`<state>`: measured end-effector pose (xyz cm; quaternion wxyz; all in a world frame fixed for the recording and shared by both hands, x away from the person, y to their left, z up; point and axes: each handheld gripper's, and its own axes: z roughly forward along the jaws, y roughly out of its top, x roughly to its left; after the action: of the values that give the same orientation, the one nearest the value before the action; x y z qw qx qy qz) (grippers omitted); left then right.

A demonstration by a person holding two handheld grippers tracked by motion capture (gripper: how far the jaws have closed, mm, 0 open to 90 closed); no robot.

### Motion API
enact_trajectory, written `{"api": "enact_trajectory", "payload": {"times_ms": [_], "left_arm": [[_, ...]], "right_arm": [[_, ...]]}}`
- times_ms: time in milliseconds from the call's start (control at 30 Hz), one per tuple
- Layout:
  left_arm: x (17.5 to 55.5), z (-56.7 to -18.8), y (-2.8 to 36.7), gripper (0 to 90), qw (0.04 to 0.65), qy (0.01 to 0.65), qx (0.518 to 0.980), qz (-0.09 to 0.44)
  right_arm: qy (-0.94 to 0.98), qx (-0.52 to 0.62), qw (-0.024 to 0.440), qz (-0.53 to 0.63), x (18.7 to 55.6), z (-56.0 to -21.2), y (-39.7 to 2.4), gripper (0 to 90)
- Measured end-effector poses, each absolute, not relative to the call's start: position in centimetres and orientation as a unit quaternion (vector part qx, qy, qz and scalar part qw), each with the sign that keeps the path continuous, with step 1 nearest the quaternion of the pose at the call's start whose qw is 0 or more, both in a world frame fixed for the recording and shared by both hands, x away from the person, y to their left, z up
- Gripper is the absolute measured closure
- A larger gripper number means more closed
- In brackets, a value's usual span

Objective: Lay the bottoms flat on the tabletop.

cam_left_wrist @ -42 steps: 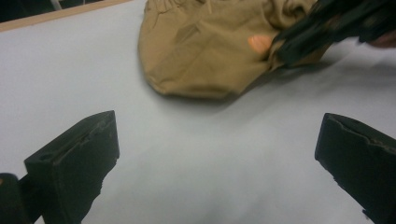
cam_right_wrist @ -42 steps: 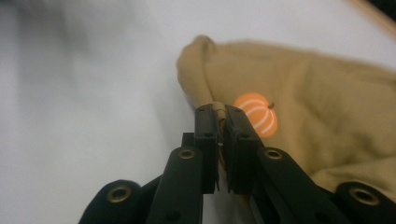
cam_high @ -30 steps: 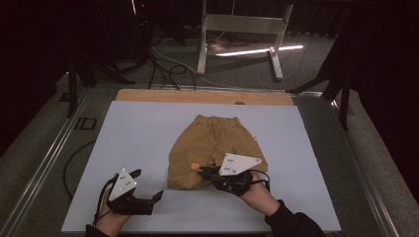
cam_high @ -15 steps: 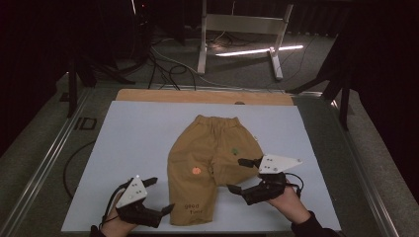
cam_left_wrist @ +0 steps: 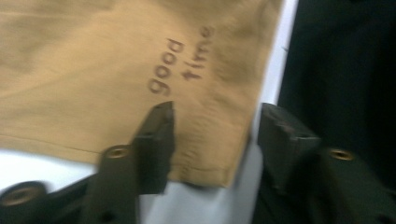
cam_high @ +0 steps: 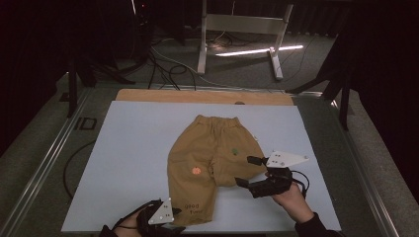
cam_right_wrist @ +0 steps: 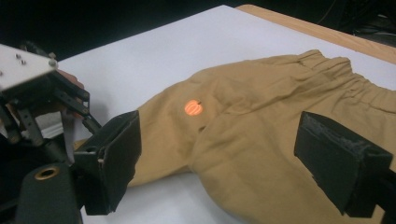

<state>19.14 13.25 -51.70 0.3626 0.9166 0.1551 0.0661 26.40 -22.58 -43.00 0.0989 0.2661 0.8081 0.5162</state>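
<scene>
Straddling trouser hem (cam_left_wrist: 205,154), left fingers (cam_left_wrist: 154,144) closing; right fingers (cam_right_wrist: 116,158) apart beside trousers

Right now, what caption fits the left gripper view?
Left gripper closing around the hem corner of tan shorts printed "good time", on the white table cover.

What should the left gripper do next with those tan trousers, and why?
Probably finish closing the left gripper on the hem corner. Its jaws have just been closing and straddle the trousers' leg end near the "good time" print, not yet pinching. The right gripper is open.
</scene>
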Motion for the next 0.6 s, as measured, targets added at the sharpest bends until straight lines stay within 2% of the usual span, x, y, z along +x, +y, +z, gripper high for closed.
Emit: {"api": "enact_trajectory", "payload": {"times_ms": [67, 133, 167, 333, 600], "left_arm": [[19.6, -51.8, 13.2, 65.2, 0.366, 0.167, 0.913, 0.072], [20.1, -51.7, 13.2, 83.4, 0.371, 0.184, 0.908, 0.059], [20.2, -51.4, 13.3, 87.3, 0.373, 0.177, 0.909, 0.059], [20.1, -49.2, 15.1, 88.2, 0.388, 0.16, 0.904, 0.084], [20.0, -46.7, 19.1, 88.1, 0.414, 0.18, 0.881, 0.14]], "right_arm": [[0.807, 0.268, 0.099, 0.517, 26.5, -43.1, -22.6, 14.9], [0.808, 0.273, 0.103, 0.513, 26.5, -43.1, -22.7, 14.9], [0.807, 0.273, 0.102, 0.513, 26.6, -43.1, -22.7, 14.9], [0.803, 0.283, 0.103, 0.514, 26.7, -43.1, -23.2, 14.9], [0.801, 0.288, 0.108, 0.514, 26.6, -43.2, -23.8, 14.9]]}}
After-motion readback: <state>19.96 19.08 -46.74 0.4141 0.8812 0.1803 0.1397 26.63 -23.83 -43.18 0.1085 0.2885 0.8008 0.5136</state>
